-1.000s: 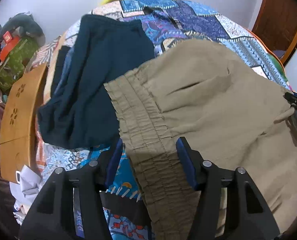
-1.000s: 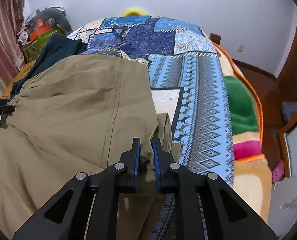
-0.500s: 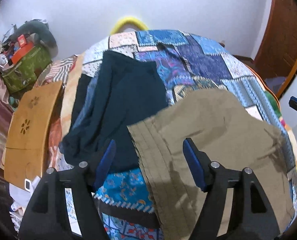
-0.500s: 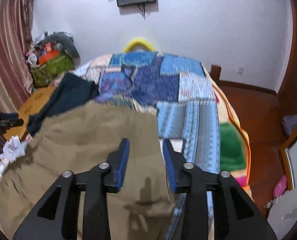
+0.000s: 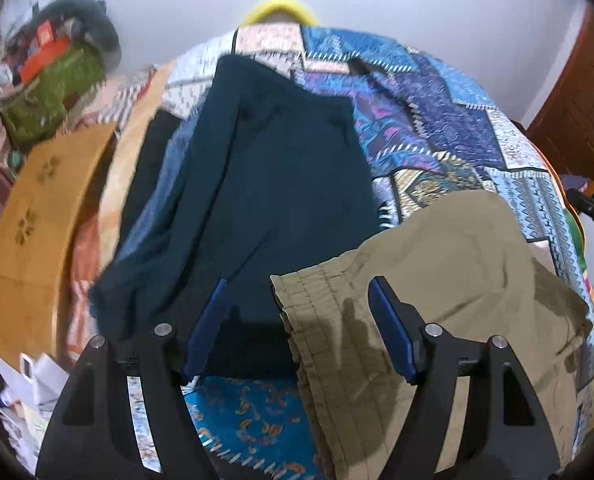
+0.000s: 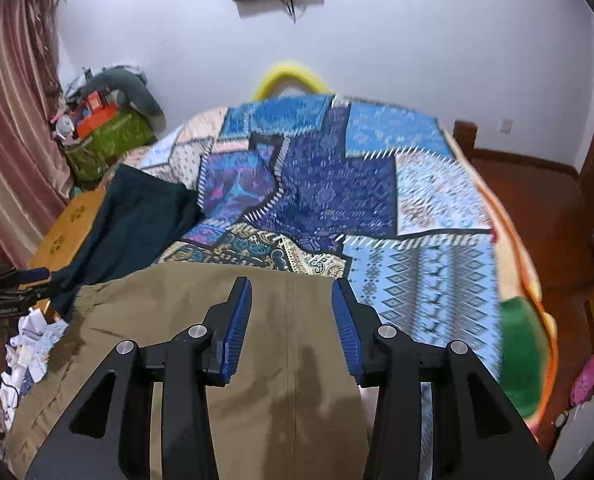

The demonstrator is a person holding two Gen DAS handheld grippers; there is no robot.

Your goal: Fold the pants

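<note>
On the quilt (image 6: pixel 437 280), the khaki pants (image 5: pixel 469 264) lie folded beside dark pants (image 5: pixel 273 184). Both grippers, left (image 5: pixel 297 330) and right (image 6: pixel 292 326), hang empty, jaws apart. I'd check edges line up before regripping.

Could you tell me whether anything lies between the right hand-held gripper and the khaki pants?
Nothing visible does: the right hand-held gripper hangs open directly above the khaki pants, with only air between them.
</note>
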